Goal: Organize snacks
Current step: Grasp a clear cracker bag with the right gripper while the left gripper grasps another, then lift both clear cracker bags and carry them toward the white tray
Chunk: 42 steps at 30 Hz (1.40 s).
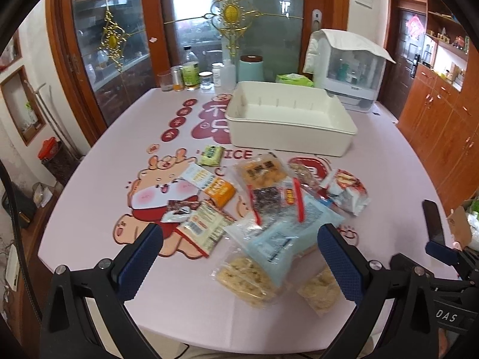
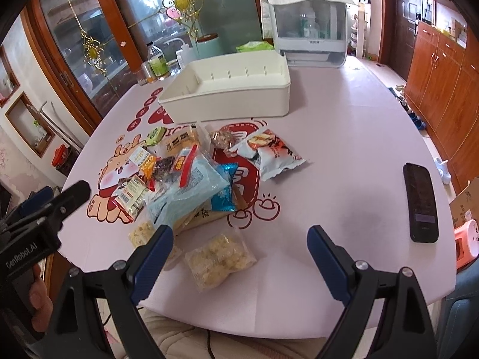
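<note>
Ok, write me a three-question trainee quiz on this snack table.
1. True or false: the rectangular white plastic bin already holds snacks.
2. Which claw is nearer the flat black phone: left claw or right claw?
3. Fill in: the clear packet of pale puffed snacks lies ___ the right claw's open fingers.

Key: 1 false, it shows no snacks. 2 right. 3 between.

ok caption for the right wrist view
Open right gripper above scattered snack packets, empty white plastic bin behind, black phone right.
</note>
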Each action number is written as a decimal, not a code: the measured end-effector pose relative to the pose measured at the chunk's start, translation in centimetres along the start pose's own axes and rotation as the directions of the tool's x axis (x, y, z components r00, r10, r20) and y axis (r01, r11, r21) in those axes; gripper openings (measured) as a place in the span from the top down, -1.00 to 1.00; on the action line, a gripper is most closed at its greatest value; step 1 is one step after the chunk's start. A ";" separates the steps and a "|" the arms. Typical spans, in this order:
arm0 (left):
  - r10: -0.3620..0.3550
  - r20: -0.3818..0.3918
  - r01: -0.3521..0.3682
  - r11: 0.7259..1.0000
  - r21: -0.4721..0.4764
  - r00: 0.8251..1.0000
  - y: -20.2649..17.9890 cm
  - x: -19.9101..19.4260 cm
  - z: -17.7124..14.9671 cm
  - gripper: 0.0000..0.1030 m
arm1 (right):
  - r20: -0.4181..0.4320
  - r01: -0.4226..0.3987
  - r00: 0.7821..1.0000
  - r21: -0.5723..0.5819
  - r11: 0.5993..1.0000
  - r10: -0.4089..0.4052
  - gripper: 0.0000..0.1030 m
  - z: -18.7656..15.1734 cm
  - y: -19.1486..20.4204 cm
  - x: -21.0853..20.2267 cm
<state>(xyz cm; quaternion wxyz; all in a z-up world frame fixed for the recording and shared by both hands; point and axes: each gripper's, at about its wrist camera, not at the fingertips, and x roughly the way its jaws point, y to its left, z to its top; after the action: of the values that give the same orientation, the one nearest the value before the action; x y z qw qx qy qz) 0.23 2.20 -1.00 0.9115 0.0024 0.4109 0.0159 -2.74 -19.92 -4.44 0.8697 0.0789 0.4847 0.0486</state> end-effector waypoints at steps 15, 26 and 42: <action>0.030 -0.226 -0.023 0.999 0.037 0.974 3.9 8.3 -4.3 -0.99 | -0.207 -0.003 0.978 0.007 1.000 0.004 -0.78 -2.1 -0.9 7.2; -0.134 -0.406 0.122 0.991 -0.056 0.904 3.3 14.5 -7.9 -0.99 | -0.369 -0.071 0.925 0.061 0.996 0.089 -0.78 -3.7 -0.8 12.5; -0.226 -0.422 0.201 0.974 -0.104 0.878 0.3 16.3 -8.5 -0.60 | -0.337 -0.132 0.936 -0.068 0.989 0.102 -0.17 -2.9 2.3 14.1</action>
<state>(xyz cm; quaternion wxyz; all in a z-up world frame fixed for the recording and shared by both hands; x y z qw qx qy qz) 4.67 2.92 -18.86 0.7938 -0.0723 0.5994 -0.0729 2.21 -15.16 -17.30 0.7738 0.0592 0.6162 0.1344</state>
